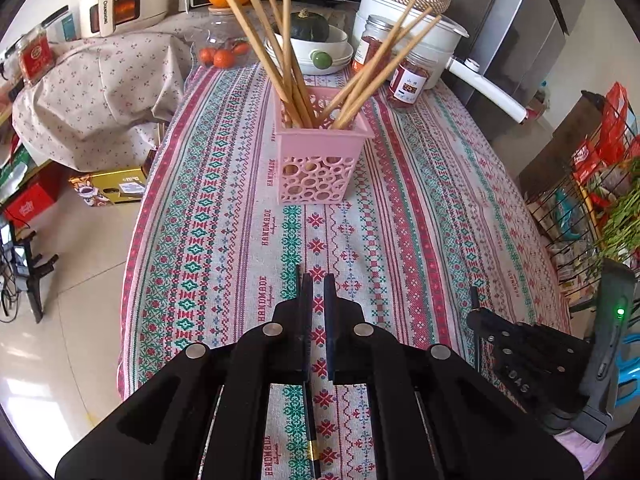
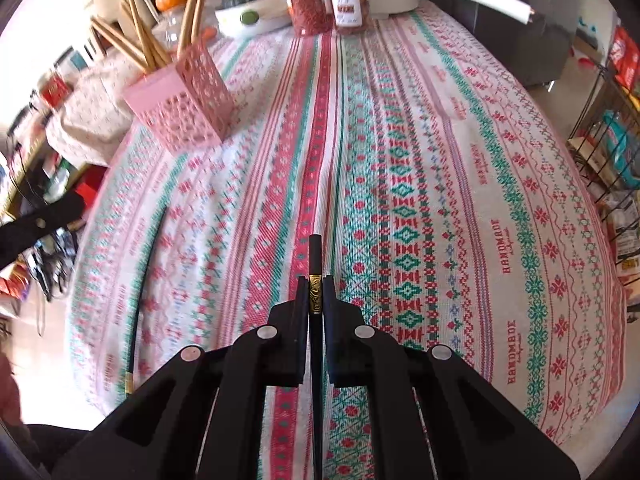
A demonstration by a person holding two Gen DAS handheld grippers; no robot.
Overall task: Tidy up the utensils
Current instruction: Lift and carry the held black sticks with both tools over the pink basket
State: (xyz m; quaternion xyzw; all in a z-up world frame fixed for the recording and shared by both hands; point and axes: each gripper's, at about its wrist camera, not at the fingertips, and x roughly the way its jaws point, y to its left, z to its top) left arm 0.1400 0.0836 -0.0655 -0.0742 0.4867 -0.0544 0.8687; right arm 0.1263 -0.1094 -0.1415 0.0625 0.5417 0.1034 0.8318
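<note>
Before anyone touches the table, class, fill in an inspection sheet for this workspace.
Surface: patterned tablecloth, flat.
Job's things: pink holder upright with wooden chopsticks; one black chopstick gripped; second black chopstick lying on the cloth.
Clutter: jars, stacked bowls, white pot, oranges at the far end.
Grippers: right gripper jaws closed on a black chopstick; left gripper jaws slightly apart, nothing between.
Cables: loose cables on the floor.
Surroundings: wire rack, fridge, floor box.
</note>
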